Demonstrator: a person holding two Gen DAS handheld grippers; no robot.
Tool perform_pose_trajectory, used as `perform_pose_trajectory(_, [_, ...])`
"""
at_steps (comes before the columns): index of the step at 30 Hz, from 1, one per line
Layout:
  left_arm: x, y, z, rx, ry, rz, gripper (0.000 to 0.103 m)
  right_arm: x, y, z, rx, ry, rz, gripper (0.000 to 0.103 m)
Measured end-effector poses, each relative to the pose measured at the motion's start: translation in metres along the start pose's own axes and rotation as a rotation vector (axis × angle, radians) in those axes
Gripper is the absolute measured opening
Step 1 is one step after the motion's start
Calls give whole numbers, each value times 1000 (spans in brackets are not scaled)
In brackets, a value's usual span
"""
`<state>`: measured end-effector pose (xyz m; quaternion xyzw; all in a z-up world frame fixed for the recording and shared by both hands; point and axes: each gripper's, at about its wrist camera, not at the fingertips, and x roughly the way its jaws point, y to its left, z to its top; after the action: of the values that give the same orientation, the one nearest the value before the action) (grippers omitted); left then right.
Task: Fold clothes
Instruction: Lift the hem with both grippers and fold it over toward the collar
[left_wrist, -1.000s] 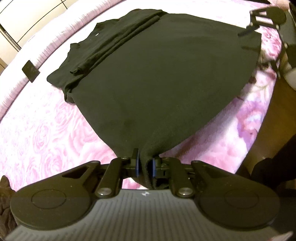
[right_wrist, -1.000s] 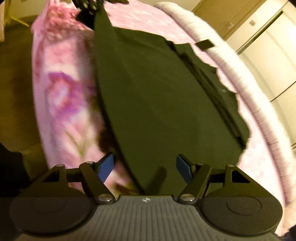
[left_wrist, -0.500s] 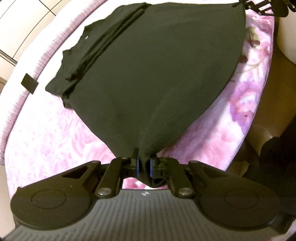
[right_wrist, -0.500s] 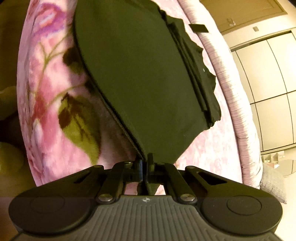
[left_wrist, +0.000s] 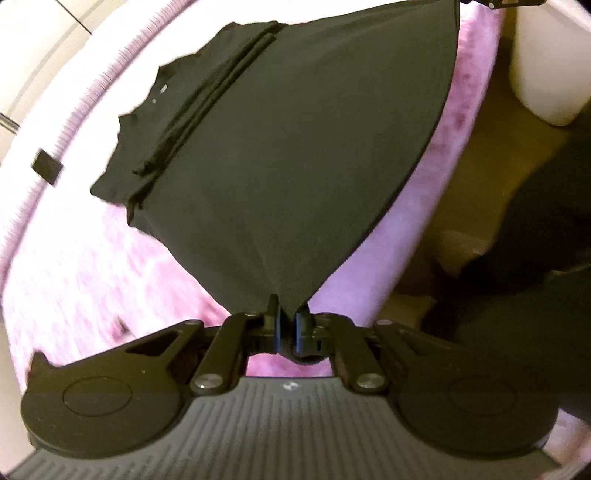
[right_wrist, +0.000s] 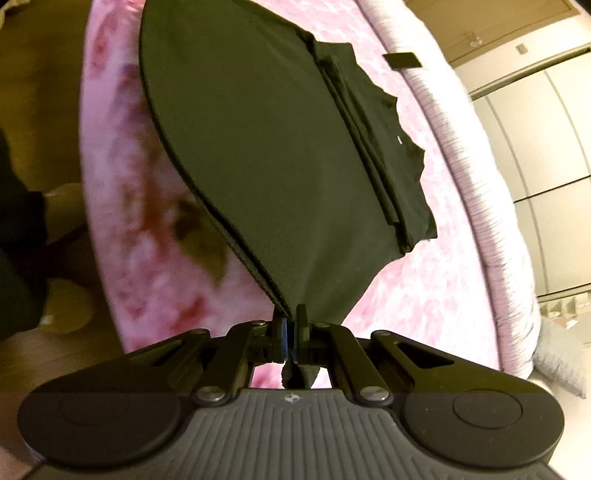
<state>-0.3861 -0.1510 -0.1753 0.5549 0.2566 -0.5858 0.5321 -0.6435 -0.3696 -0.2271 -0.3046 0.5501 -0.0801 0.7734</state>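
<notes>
Left wrist view shows the left gripper (left_wrist: 287, 325) at six o'clock with its fingers pinched tight on one near corner of a black garment (left_wrist: 295, 158). The cloth fans out from the pinch toward twelve o'clock, drawn taut, and its far part lies on a pink flowered bedspread (left_wrist: 92, 280). At about ten o'clock the garment shows narrow folded layers running lengthwise beside a jagged edge. A small dark rectangle (left_wrist: 47, 167) sits apart from the garment at nine o'clock, near the pale ribbed border of the bed. At one o'clock, at the very top of the frame, part of the right gripper (left_wrist: 506, 3) is seen at the garment's other near corner. A white rounded object (left_wrist: 546, 66) stands off the bed at two o'clock.

Right wrist view shows the right gripper (right_wrist: 290, 334) at six o'clock, its fingers pressed together on the garment's (right_wrist: 266, 147) other corner, with a small tuft of cloth poking out behind the pads. The hem edge curves away toward eleven o'clock above the bedspread (right_wrist: 424, 295). The folded layers lie at two o'clock. The dark rectangle (right_wrist: 402, 61) rests at one o'clock. Pale closet doors (right_wrist: 535, 140) fill three o'clock.
</notes>
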Motion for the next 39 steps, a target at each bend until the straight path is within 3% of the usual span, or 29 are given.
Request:
perform_pose_trajectory(3, [-22,-9,-6,-32,33,-58,4,-40,8,-11,2,11,74,0])
perform_pose_trajectory(6, [-33,7,1,-74,33,-38,4,-67,10,-18,-17,9,125,0])
perform_pose_trajectory(12, [-26,122,57,-190,-86,97,4,-65,-61,5,-9,-63,5,0])
perform_pose_trajectory(17, [22,239,113,-273,-151,109,4,-5,-157,50,37,-88,-77,0])
perform_pose_trajectory(23, [124,324,145,-216,-85,22,4,103,-237,97,104,-2,-34,0])
perform_pose_trajectory(30, [200,352,145,-249,-26,-86,4,207,-271,125,162,99,83,0])
perform_pose_trajectory(39, [233,387,164,-300,-8,-83,5,267,-301,130,248,128,170,0])
